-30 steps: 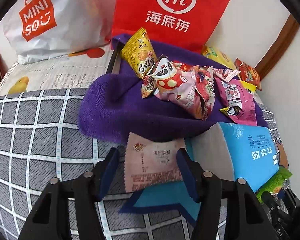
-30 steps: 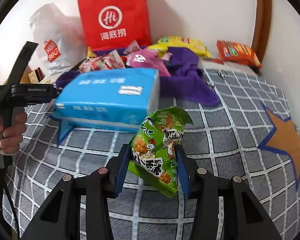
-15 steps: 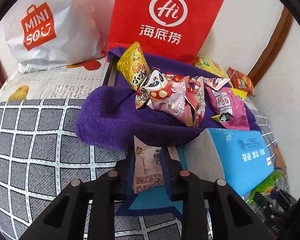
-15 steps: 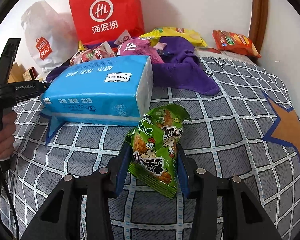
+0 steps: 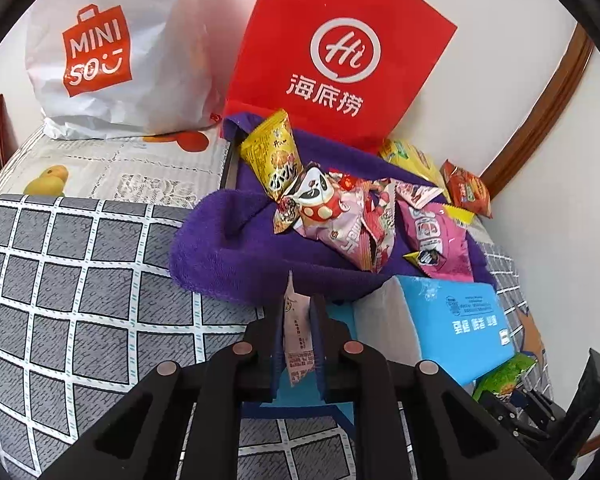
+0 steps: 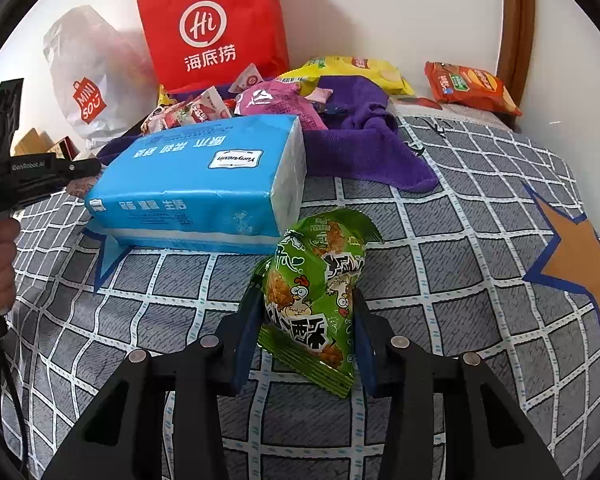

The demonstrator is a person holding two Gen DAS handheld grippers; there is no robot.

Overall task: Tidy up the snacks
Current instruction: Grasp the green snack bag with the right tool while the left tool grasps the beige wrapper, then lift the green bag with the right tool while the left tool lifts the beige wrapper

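My left gripper [image 5: 298, 336] is closing on the thin pink sachet [image 5: 297, 334], pinched edge-on so it lifts cleanly, with the snack pile [image 5: 348, 216] waiting at twelve o'clock. My right gripper [image 6: 306, 332] is closing around the green chicken snack [image 6: 316, 296], upright at six o'clock from the blue tissue pack [image 6: 204, 184], ready to join them

The tissue pack [image 6: 204, 188] lies on the bed [image 6: 440, 280]. Behind it a towel [image 6: 364, 148] carries a heap of snack packets [image 6: 276, 102]. Behind the towel two shopping bags [image 6: 212, 24] stand against the wall. Just before the pack's right end sits a snack bag [image 6: 316, 300].
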